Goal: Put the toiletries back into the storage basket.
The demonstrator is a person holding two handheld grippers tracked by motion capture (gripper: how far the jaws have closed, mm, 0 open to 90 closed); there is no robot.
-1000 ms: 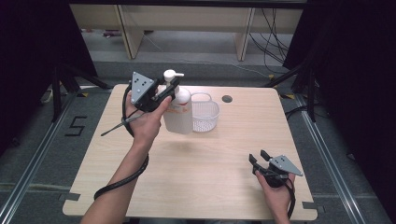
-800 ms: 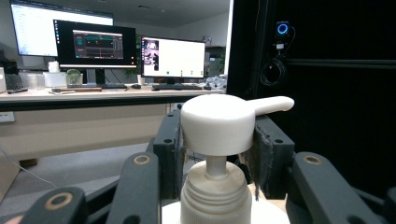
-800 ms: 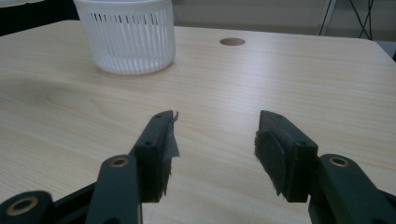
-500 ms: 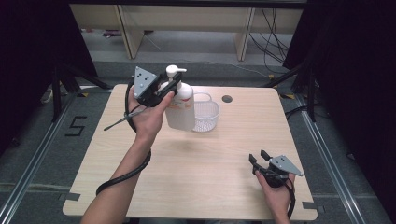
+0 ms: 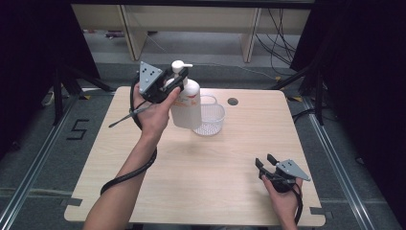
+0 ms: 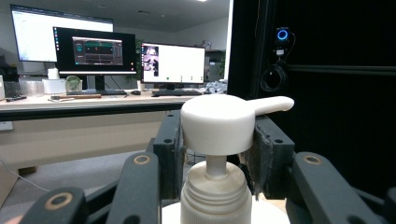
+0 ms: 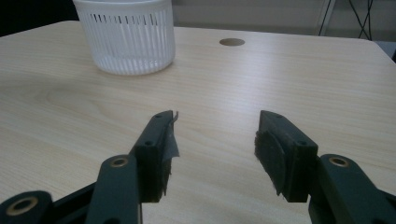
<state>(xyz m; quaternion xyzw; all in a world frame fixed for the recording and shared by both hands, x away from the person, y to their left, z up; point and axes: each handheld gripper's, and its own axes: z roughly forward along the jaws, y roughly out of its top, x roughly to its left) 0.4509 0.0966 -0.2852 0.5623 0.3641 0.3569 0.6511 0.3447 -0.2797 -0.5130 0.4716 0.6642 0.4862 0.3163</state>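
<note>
The left tongs (image 5: 173, 79) clamp the pump bottle (image 5: 186, 103) at its head to carry it above the basket (image 5: 210, 117); the right tongs (image 5: 266, 164) rest apart on the worktop (image 5: 201, 182).

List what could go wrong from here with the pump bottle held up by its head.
1. The left gripper clamps only the pump head of the pump bottle, so the heavy body hangs below; it might swing, or the head might slip from the pads.
2. The bottle hangs tilted right beside the white basket; lowering it carelessly could knock or tip the light basket.
3. The right gripper rests open near the table edge, too far away to steady either.
</note>
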